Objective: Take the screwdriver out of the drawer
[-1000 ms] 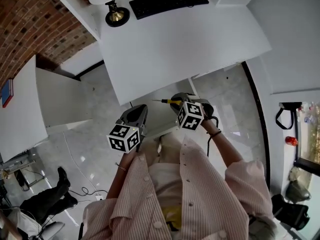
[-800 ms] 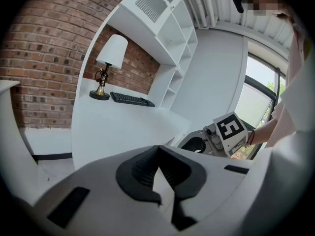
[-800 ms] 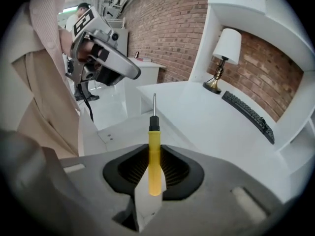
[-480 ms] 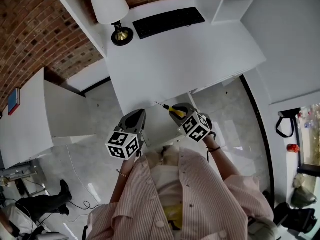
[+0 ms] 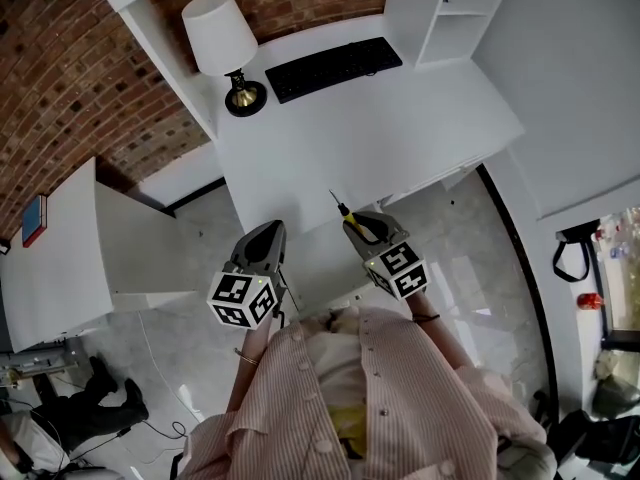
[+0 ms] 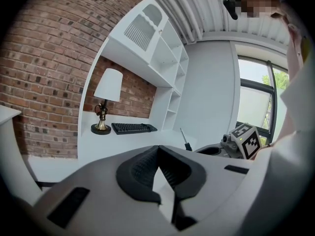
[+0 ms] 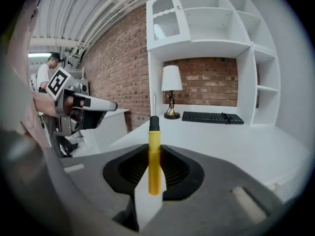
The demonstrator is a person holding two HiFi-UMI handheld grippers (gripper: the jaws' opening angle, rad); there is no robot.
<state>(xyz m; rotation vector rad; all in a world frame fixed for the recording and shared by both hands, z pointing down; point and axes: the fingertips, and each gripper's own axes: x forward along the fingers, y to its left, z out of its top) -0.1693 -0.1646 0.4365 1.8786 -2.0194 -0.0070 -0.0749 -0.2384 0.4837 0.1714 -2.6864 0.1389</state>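
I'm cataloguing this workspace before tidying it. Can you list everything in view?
Screwdriver: one, yellow handle with black collar, held in the right gripper.
Desk: one, white, ahead of the person.
Keyboard: one, black, at the desk's back.
Lamp: one, white shade and brass base, left of the keyboard.
Shelf unit: one, white, above the desk.
Brick wall: one, red-brown, behind the desk.
Side table: one, white, left of the desk.
Left gripper: one, grey, jaws together, empty.
Right gripper: one, grey, gripping the screwdriver.
Shirt: one, striped, on the person.

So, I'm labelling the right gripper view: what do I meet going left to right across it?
The left hand-held gripper → screwdriver → lamp → keyboard.
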